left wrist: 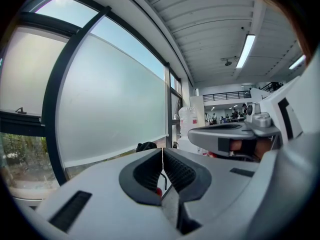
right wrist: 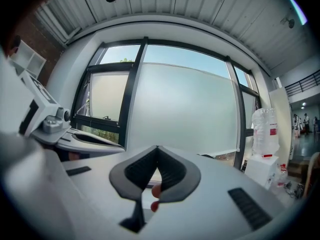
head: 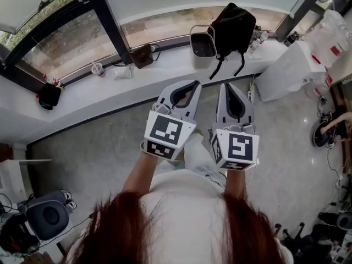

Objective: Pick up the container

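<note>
The container (head: pixel 202 45), a pale square bin with a dark inside and a wire handle, stands on the white window sill (head: pixel 165 70), next to a black backpack (head: pixel 234 23). My left gripper (head: pixel 196 83) is held out level over the floor, short of the sill, its jaws shut with nothing between them. My right gripper (head: pixel 226 86) is beside it, shut and empty too. In the left gripper view the left gripper (left wrist: pixel 162 150) has its pads pressed together, and the right gripper's body (left wrist: pixel 235 134) shows alongside. The right gripper (right wrist: pixel 157 147) points at the frosted window.
A white water dispenser (head: pixel 294 65) with a big bottle (right wrist: pixel 265 131) stands at the right end of the sill. Cable coils (head: pixel 98 69) and a dark object (head: pixel 49 96) lie on the sill's left part. A grey stool (head: pixel 48 218) is on the floor at lower left.
</note>
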`<state>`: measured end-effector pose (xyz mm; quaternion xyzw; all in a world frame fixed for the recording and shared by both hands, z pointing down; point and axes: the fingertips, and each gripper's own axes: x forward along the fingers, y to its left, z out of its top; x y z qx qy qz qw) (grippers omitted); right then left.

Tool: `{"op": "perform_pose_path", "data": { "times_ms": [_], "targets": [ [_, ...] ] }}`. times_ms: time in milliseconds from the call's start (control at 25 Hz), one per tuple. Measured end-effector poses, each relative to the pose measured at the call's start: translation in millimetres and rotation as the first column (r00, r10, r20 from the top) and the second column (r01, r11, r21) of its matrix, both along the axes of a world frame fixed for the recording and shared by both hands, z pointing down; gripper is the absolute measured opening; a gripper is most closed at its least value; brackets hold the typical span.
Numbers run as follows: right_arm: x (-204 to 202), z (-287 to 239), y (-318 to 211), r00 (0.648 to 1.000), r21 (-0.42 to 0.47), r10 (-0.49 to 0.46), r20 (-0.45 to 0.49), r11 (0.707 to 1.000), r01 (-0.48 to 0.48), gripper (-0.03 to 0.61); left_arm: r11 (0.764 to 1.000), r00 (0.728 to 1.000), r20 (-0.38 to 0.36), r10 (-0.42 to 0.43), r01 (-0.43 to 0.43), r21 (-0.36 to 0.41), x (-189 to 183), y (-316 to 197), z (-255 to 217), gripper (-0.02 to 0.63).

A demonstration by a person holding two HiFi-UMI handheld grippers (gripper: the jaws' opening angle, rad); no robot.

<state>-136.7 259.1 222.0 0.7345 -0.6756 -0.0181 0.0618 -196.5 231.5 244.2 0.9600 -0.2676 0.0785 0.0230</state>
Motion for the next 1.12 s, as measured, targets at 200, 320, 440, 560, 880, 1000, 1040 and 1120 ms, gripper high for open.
{"op": "perform_pose_path", "data": {
  "times_ms": [200, 320, 440, 560, 880, 1000, 1040, 1120],
  "targets": [
    [17.0, 1.4, -19.8, 1.000, 0.023, -0.003, 0.028, 1.000, 0.003, 0.025, 1.000, 1.000, 0.023, -0.013, 0.013, 0.001, 15.7, -21.8, 8.2, 0.018],
    [35.7, 7.2, -33.7, 0.999, 0.023, 0.008, 0.035, 1.000, -0.009, 0.025, 1.000, 0.999, 0.038, 0.002, -0.003, 0.015, 32.5, -33.8, 10.3, 0.018],
    [55.2, 14.6, -51.8, 0.999, 0.008, 0.007, 0.044, 1.000, -0.008, 0.025, 1.000, 0.999, 0.033, 0.005, -0.006, 0.022, 51.2, -51.0, 10.2, 0.018],
    [74.8, 14.9, -71.0, 0.998, 0.005, -0.002, 0.056, 1.000, 0.002, 0.025, 1.000, 1.000, 0.022, -0.004, 0.004, 0.021, 71.9, -70.9, 8.0, 0.018],
    [130.4, 18.1, -131.1, 0.999, -0.021, -0.035, 0.038, 0.999, 0.035, 0.025, 0.999, 0.998, 0.045, -0.038, 0.036, 0.038, 129.8, -127.9, 7.8, 0.018],
    [147.2, 15.5, -148.8, 0.998, -0.007, -0.053, 0.030, 0.999, 0.054, 0.025, 0.998, 0.997, 0.044, -0.060, 0.058, 0.038, 146.7, -145.6, 7.0, 0.018],
    [151.2, 14.6, -153.1, 0.998, -0.002, -0.061, 0.026, 0.998, 0.061, 0.025, 0.997, 0.997, 0.042, -0.068, 0.066, 0.039, 151.0, -149.6, 6.9, 0.018],
    [158.2, 14.2, -160.9, 0.997, 0.005, -0.077, 0.024, 0.997, 0.077, 0.025, 0.996, 0.995, 0.044, -0.085, 0.084, 0.041, 157.9, -157.1, 8.8, 0.018]
  ]
}}
